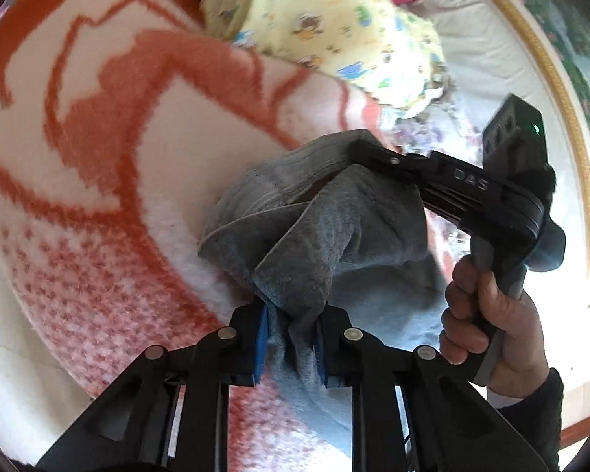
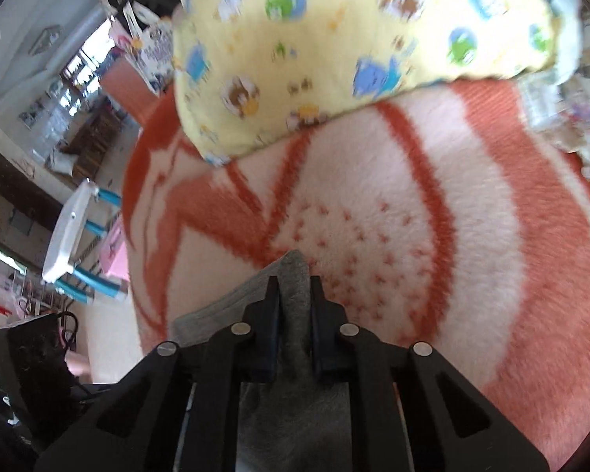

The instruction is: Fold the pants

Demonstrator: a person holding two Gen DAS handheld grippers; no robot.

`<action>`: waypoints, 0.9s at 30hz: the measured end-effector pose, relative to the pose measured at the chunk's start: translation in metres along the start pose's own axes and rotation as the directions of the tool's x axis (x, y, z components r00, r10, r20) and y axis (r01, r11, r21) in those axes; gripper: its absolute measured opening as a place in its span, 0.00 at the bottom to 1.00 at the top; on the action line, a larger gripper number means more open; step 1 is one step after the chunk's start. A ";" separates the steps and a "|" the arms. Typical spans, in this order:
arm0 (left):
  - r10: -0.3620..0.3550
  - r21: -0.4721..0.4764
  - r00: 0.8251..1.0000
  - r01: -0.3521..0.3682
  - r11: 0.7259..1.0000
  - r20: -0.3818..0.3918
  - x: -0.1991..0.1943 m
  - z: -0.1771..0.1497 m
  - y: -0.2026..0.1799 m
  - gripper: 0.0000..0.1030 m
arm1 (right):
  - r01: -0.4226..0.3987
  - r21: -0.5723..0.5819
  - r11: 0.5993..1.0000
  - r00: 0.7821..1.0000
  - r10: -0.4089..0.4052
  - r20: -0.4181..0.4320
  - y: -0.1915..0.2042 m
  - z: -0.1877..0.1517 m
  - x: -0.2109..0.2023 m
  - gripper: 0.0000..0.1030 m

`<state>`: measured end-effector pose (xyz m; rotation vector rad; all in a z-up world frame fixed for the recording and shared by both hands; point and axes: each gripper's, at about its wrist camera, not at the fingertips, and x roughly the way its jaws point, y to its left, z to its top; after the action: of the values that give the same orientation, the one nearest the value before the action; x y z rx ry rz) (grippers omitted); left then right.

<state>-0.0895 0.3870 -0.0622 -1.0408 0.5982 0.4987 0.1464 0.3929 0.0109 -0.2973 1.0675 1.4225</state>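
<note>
With both grippers clamped on the grey pants (image 1: 326, 228), bunched above the orange blanket (image 1: 98, 137), I've got L gripper (image 1: 291, 338) & R gripper (image 2: 295, 330) pinching fabric; no fold done yet, all folding left.

Soft grey fleece pants (image 1: 334, 236), blue-grey tint in the left wrist view, flatter mid-grey in the right wrist view (image 2: 295, 354), paler ribbed band along one edge. Fuzzy orange-and-white blanket (image 1: 110, 149): broad orange bands and zigzag outlines on white, plus a field of small orange flecks (image 2: 373, 251). Pale yellow cloth (image 2: 334, 51) printed with small cartoon animals in blue, green and brown. Black left gripper (image 1: 291, 338) with blue pads. Black right gripper (image 2: 295, 322), pads dark. Gold-coloured frame edge (image 1: 558, 90) beside a green floral picture.
</note>
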 end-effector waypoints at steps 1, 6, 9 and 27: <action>-0.014 0.007 1.000 0.014 1.000 0.006 -0.003 0.000 -0.005 0.16 | -0.002 0.002 1.000 1.000 0.002 0.025 0.001 -0.002 -0.012 0.13; -0.072 0.076 0.997 0.070 0.995 0.024 -0.017 -0.006 -0.039 0.15 | 0.002 0.014 1.000 0.990 -0.004 0.142 0.004 -0.019 -0.073 0.13; -0.109 0.125 0.994 0.106 0.987 0.019 -0.023 -0.013 -0.065 0.15 | 0.001 0.039 0.999 0.979 -0.009 0.202 0.002 -0.032 -0.107 0.13; -0.219 0.445 0.952 0.294 0.846 -0.212 -0.026 -0.143 -0.220 0.15 | -0.004 0.335 0.942 0.865 -0.165 0.474 -0.062 -0.220 -0.294 0.13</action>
<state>0.0012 0.1630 0.0428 -0.6765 0.6634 0.0228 0.1679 0.0282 0.0839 0.2577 0.8263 1.1316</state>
